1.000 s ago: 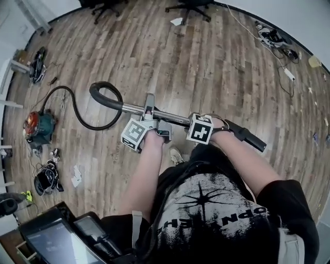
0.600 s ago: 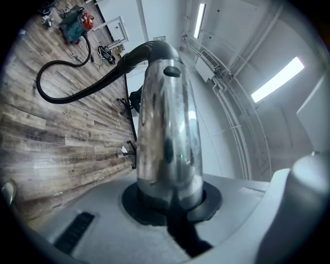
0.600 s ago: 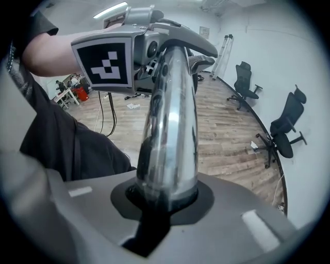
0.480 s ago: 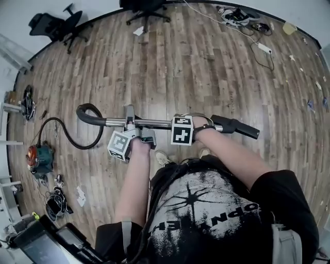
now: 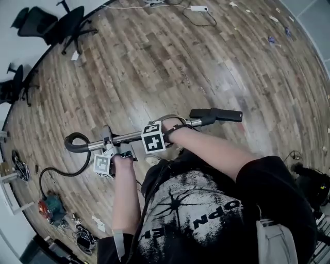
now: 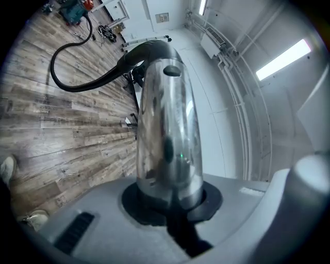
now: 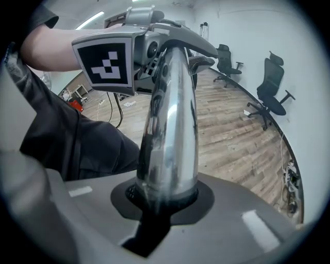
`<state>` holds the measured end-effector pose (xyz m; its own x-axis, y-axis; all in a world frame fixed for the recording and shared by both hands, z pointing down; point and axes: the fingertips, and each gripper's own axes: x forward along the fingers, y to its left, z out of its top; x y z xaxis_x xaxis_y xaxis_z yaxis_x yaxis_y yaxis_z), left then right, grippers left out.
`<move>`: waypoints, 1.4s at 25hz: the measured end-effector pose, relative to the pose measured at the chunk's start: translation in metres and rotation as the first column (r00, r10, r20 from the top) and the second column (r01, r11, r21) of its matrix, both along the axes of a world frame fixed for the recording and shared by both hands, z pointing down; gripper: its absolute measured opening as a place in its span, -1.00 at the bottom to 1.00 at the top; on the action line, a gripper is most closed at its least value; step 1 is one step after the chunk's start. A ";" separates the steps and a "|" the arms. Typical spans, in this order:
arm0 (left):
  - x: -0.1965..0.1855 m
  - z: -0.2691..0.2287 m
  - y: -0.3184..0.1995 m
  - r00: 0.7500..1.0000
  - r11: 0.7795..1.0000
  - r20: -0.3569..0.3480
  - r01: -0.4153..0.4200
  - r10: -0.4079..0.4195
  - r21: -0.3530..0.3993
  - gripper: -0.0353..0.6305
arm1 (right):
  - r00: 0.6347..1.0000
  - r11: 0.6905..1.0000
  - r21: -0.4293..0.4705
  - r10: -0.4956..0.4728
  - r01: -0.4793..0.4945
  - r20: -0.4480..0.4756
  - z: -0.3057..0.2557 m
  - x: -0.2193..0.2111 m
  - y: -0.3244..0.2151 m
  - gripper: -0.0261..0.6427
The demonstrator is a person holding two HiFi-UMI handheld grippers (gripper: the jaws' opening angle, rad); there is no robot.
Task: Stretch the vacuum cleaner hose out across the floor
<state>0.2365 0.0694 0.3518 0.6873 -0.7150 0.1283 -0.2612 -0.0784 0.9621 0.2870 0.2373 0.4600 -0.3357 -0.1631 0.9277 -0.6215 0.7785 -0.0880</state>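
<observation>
I hold the vacuum's chrome wand point(image 5: 129, 137) level in front of the person. My left gripper point(image 5: 107, 145) is shut on the wand near its curved black handle point(image 5: 73, 140). My right gripper point(image 5: 154, 137) is shut on it further right, short of the black tip point(image 5: 219, 114). The black hose point(image 5: 69, 173) runs from the handle down to the red and teal vacuum cleaner point(image 5: 50, 209) at lower left. The left gripper view shows the wand point(image 6: 165, 124) clamped in my left gripper point(image 6: 170, 201), and the hose point(image 6: 77, 85) curving over the floor. In the right gripper view the wand point(image 7: 172, 129) sits in my right gripper point(image 7: 162, 201).
Black office chairs point(image 5: 64, 26) stand at the upper left by the wall. Cables and a power strip point(image 5: 198, 8) lie at the top edge. A heap of cables point(image 5: 85, 240) lies by the vacuum. Dark equipment point(image 5: 309, 183) stands at the right edge.
Both grippers carried the wand across the floor away from the vacuum, which has slid toward the lower left of the view. The hose loop has drawn out longer. Both grips are unchanged.
</observation>
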 end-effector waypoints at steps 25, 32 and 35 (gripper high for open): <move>-0.052 0.024 0.157 0.998 0.999 -0.060 -0.040 0.037 -0.037 -0.78 | 0.998 0.995 -0.093 0.037 -0.041 -0.047 0.000 -0.054 0.172 -0.72; -0.038 0.008 0.168 0.999 1.000 0.035 0.006 -0.005 -0.027 -0.77 | 0.999 0.997 -0.078 -0.004 0.007 0.046 -0.011 -0.042 0.180 -0.72; -0.019 -0.001 0.183 0.998 0.999 0.055 0.033 -0.032 -0.023 -0.77 | 0.997 0.997 -0.071 -0.038 0.043 0.071 -0.019 -0.022 0.194 -0.71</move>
